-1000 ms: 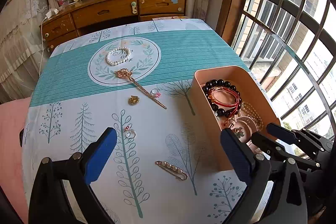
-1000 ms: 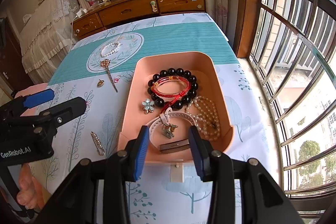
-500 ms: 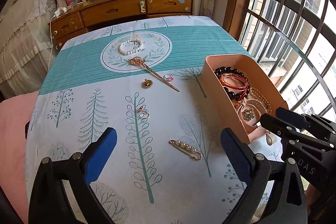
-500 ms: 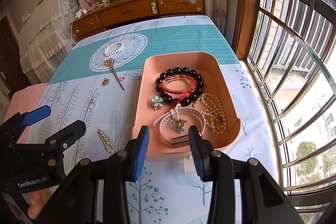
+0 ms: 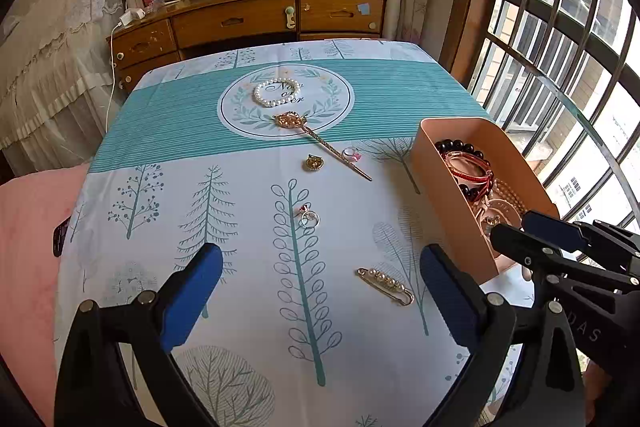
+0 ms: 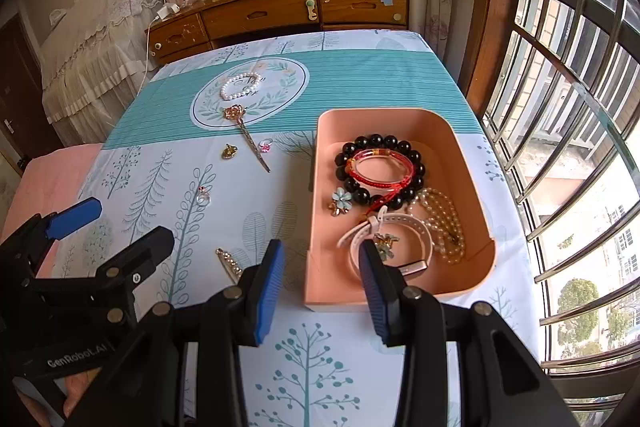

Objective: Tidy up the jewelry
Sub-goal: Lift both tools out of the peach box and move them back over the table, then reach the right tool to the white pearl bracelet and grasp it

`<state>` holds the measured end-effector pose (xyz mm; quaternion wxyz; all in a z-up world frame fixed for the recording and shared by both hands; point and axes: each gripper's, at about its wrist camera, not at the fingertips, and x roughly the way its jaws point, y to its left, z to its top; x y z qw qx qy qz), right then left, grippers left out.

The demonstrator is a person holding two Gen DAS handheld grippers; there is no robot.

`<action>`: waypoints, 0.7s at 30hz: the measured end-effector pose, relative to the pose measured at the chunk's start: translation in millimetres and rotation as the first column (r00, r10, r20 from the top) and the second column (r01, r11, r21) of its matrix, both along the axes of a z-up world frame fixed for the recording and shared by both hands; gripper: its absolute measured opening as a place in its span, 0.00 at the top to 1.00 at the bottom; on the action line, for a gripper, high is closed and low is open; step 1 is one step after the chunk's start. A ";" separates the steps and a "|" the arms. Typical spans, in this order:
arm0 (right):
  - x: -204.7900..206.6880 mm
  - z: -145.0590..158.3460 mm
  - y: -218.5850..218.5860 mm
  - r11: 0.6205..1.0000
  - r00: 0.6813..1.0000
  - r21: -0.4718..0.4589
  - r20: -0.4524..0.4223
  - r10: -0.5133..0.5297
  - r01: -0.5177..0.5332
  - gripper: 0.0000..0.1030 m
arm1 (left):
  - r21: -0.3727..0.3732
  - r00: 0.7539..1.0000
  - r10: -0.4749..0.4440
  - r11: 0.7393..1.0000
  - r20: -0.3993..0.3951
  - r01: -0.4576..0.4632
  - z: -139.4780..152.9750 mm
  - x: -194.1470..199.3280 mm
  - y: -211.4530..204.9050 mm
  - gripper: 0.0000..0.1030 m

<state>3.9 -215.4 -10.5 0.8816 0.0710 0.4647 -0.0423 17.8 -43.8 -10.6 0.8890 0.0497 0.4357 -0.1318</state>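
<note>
Nearest to the cameras, both tools hover over the counter with nothing between their blue pads. The left gripper (image 5: 318, 301) has its jaws wide apart; the right gripper (image 6: 322, 289) has its jaws partly apart, hanging above the near wall of the peach-pink rectangular plastic tray (image 6: 472, 269).

Just ahead of the left jaws lies the gold safety-pin brooch set with a row of pearls (image 5: 385, 285), flat on the tree-printed white and teal tablecloth (image 5: 248, 347). It sits so low that the pads could skid over it, push it along, or pinch a fold of cloth with it. It also lies close to the tray wall, so a wide approach could knock the tray.

Farther out, a small silver ring with a pink stone (image 5: 309, 217) is thin and round; it could roll or squirt out of a closing grip.

Beyond that, the small gold round charm (image 5: 314, 162), a second ring with a pink stone (image 5: 352, 154) and the long gold hairpin with a rose-shaped head (image 5: 320, 140) lie close together, so reaching for one may disturb the others.

Farthest, the white pearl bracelet (image 5: 277, 91) rests on the round printed emblem; it looks limp and could sag from a grip.

The tray already holds several bracelets and sits near the window-side counter edge, where a nudge could shift it.
</note>
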 end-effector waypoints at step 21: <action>107.2 30.6 38.9 0.994 0.993 0.028 -0.050 0.109 -0.108 0.62 | -0.004 0.986 0.163 0.987 -0.023 -0.163 -0.9 60.5 94.8 0.05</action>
